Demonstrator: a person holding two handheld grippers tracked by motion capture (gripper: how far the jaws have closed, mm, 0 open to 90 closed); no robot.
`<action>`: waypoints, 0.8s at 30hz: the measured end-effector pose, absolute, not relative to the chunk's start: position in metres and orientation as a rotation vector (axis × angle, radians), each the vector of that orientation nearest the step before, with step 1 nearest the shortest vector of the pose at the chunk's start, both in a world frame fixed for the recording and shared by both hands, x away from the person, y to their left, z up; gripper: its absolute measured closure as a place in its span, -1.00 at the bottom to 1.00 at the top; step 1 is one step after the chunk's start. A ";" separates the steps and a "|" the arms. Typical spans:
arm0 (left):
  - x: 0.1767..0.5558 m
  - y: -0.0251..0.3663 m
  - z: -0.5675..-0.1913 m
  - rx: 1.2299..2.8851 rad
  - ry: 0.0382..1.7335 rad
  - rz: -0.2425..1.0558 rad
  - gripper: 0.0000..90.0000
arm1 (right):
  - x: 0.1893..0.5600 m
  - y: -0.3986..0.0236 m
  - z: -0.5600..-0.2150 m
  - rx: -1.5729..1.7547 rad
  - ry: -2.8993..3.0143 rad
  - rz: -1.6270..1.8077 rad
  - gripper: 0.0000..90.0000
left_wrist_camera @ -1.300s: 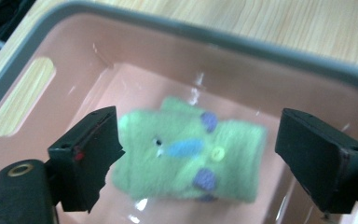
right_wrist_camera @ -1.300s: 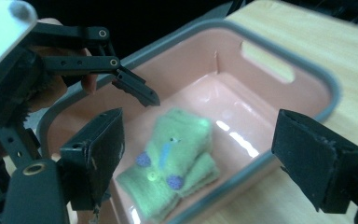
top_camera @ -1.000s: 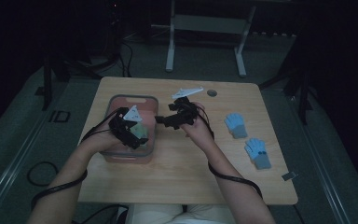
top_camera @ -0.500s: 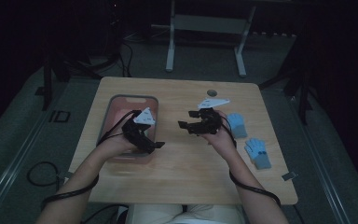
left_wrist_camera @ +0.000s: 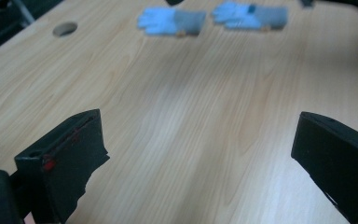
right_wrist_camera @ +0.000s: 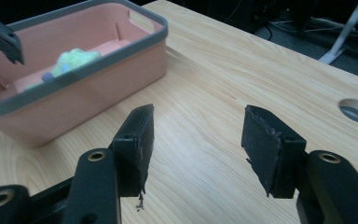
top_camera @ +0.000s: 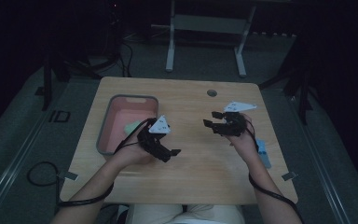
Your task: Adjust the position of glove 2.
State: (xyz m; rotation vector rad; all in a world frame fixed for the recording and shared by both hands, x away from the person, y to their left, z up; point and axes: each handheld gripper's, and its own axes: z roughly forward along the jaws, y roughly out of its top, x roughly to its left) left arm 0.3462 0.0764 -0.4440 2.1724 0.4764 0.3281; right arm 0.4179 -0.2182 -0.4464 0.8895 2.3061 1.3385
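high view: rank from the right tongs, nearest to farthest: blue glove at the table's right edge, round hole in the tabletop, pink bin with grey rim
1. Blue glove at the table's right edge, just beside the hand holding the right tongs.
2. Round hole in the wooden tabletop, toward the far edge.
3. Pink bin with grey rim, across on the left side.

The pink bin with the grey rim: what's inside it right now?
In the pink bin, a light green glove lies on the floor, with a small bluish patch beside it. The near wall hides the rest of the floor, so anything more there can't be seen.

Table hole [top_camera: 211,93], metal stand [top_camera: 205,23].
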 end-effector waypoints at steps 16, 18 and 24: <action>0.313 0.039 -0.465 2.117 0.421 0.307 -0.94 | 0.429 -0.294 -0.474 1.020 2.216 1.216 0.11; 0.311 0.037 -0.467 2.123 0.416 0.306 -0.94 | 0.431 -0.298 -0.476 1.029 2.212 1.209 0.12; 0.304 0.029 -0.486 2.141 0.398 0.278 -0.94 | 0.442 -0.319 -0.481 1.094 2.159 1.173 0.20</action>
